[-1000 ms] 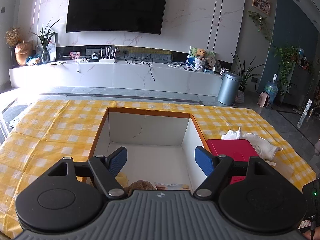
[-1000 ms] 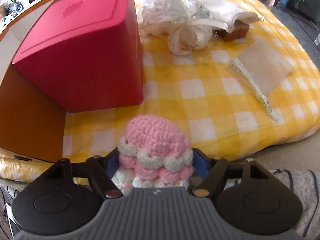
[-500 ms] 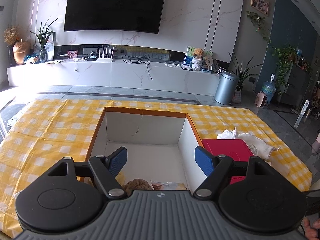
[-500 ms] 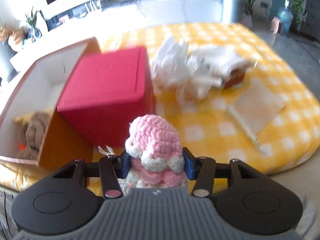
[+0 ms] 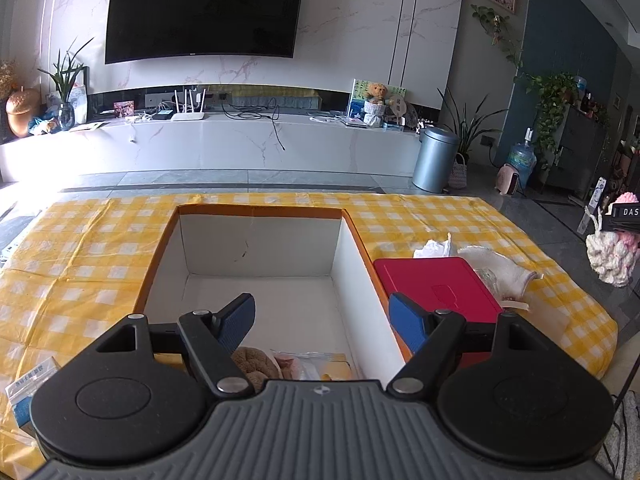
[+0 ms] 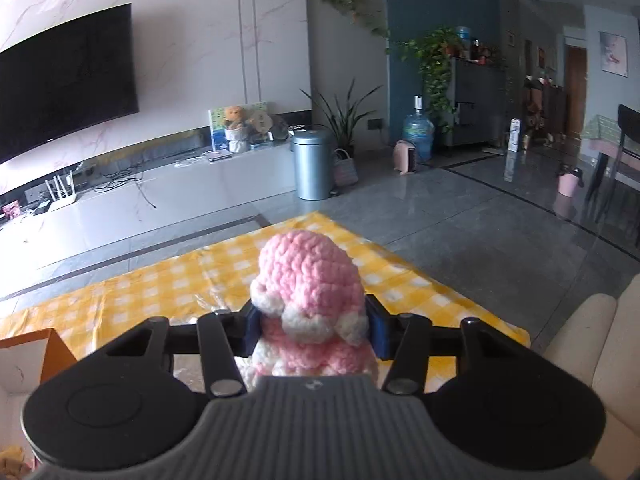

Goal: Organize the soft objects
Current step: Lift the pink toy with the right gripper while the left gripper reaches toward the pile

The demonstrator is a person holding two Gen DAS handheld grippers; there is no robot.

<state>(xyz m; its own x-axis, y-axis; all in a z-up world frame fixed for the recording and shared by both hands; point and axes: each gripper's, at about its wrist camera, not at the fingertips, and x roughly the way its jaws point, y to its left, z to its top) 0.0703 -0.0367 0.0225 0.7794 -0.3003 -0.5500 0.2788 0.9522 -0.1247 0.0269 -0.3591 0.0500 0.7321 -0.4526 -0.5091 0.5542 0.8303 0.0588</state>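
Crochet toy (image 6: pixel 310 300), pink with white scalloped bands, is pinched between the blue pads (image 6: pixel 378 330) of the right gripper (image 6: pixel 314 330), its rounded top standing up past the fingertips; the jaws are narrowed onto its middle and it hangs in the air above the checked cloth (image 6: pixel 168 288). In the left wrist view the same toy (image 5: pixel 610 254) shows at 3 o'clock near the frame edge, off the table's right end, with part of the right gripper (image 5: pixel 624 216) across it. At 8 o'clock from the toy in the right view, a corner of the box (image 6: pixel 36 354) shows its orange outside and white inside. The left gripper (image 5: pixel 322 318) is spread wide with nothing between its pads (image 5: pixel 236 322), held over the near end of the box (image 5: pixel 260 212), which sits open on the cloth (image 5: pixel 80 248). Just below the left pad, inside the box at 6 o'clock, lie a brown plush (image 5: pixel 254 366) and a clear bag (image 5: pixel 304 364), half hidden by the gripper body. A red case (image 5: pixel 436 284) lies beside the box's right wall at 3 o'clock from the gripper, the two close enough that I cannot tell whether they touch. Beyond the case at 1 o'clock sit a crumpled white bag (image 5: pixel 434 248) and a pale cloth item (image 5: pixel 496 266). A packet (image 5: pixel 28 388) lies on the cloth at 9 o'clock
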